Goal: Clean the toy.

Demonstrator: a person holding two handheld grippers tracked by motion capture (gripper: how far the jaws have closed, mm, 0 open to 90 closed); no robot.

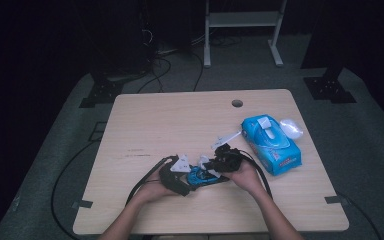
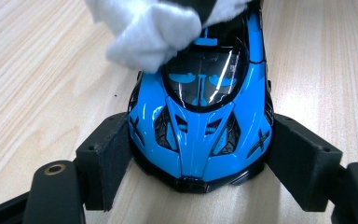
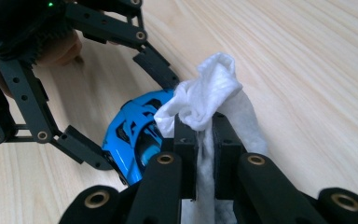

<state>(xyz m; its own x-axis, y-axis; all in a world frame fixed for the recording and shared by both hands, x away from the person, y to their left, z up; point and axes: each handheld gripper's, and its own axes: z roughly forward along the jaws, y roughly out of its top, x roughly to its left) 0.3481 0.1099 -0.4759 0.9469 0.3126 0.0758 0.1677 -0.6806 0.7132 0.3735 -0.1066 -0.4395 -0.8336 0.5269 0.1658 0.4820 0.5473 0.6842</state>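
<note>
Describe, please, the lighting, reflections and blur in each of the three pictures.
High view: the room around is very dark, only the table is lit; the blue wipes pack looks soft. Left gripper view: sharp, with light streaks reflected on the toy car windscreen; the white wipe is nearly overexposed. Right gripper view: the right gripper and wipe are clear, while the left gripper is slightly blurred.

Toy car on tabletop between my grippers; wipe on car roof; wipe pack right of car, behind.
</note>
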